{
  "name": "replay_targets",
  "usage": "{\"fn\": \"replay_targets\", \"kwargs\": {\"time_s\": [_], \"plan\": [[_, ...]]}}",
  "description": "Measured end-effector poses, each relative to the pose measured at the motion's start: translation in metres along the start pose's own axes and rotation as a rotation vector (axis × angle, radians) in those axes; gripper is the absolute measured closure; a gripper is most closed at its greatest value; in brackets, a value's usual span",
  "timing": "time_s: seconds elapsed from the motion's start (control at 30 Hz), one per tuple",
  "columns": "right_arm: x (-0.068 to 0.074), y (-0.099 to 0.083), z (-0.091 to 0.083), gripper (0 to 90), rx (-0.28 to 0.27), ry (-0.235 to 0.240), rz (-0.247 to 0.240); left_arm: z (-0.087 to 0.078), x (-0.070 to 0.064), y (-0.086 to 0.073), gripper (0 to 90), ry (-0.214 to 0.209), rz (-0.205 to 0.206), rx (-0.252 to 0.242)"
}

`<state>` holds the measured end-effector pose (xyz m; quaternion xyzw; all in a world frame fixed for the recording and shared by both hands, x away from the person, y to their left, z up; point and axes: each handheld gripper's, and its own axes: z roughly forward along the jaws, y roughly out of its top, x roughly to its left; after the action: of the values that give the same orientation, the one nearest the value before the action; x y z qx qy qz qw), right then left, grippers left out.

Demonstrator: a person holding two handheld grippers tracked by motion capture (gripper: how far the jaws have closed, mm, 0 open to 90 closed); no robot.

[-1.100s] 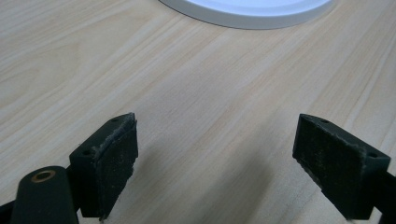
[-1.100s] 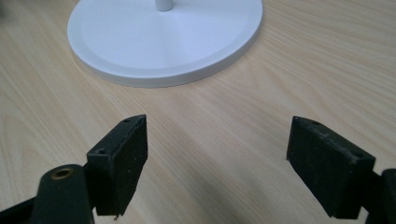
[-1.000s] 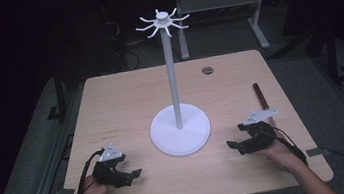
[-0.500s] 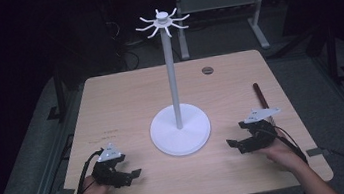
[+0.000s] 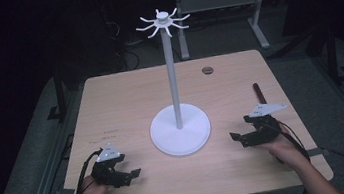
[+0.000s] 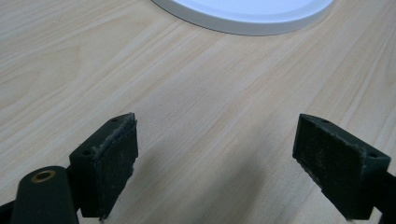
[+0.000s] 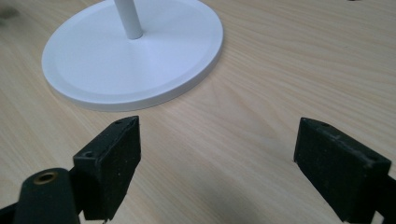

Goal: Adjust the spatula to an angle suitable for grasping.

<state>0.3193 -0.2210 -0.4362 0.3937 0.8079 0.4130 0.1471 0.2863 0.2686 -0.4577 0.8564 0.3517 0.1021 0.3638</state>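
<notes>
**Both tools rest low on counter, stand in centre**

White stand [image 5: 180, 126] w/ round base mid-frame, pole upright, hooked arms at top. Left tool [image 5: 131, 175] lower left, jaws apart, nothing betw. them. Right tool [image 5: 240, 138] lower right, just beside base, also spread. Dark rod [image 5: 259, 93] near right edge of counter [image 5: 125, 103].

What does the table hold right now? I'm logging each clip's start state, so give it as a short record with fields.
surface: light wooden table
centre item: white stand, round base, upright pole, hooked arms on top
far right edge: dark rod lying flat
far side: small dark round spot, too small to tell what
left tool: open, nothing between its jaws, low over the table's near left
right tool: open, nothing between its jaws, right of the stand's base
contact with stand: none
</notes>
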Motion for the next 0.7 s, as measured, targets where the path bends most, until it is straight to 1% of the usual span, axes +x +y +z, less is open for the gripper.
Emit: {"fn": "replay_targets", "kwargs": {"time_s": [0.27, 0.43, 0.57, 0.63, 0.67, 0.7], "plan": [[-0.008, 0.001, -0.003, 14.2, -0.015, -0.024, 0.013, 0.001, 0.0, 0.0, 13.9, -0.002, -0.007, 0.001], [-0.015, 0.002, -0.005, 14.2, -0.024, -0.044, 0.028, 0.001, 0.0, 0.0, 13.8, -0.004, -0.002, -0.001], [-0.02, 0.002, -0.007, 14.2, -0.031, -0.061, 0.041, 0.002, 0.0, 0.0, 13.8, -0.005, -0.007, -0.002], [-0.023, 0.001, -0.007, 14.2, -0.032, -0.07, 0.039, 0.002, 0.001, 0.0, 13.9, -0.005, 0.0, 0.0], [-0.025, 0.001, -0.008, 14.2, -0.032, -0.073, 0.042, 0.002, 0.0, 0.0, 13.8, -0.006, -0.005, 0.001], [-0.027, 0.001, -0.008, 14.2, -0.035, -0.077, 0.05, 0.002, 0.0, 0.0, 13.9, -0.006, 0.0, 0.0]]}}
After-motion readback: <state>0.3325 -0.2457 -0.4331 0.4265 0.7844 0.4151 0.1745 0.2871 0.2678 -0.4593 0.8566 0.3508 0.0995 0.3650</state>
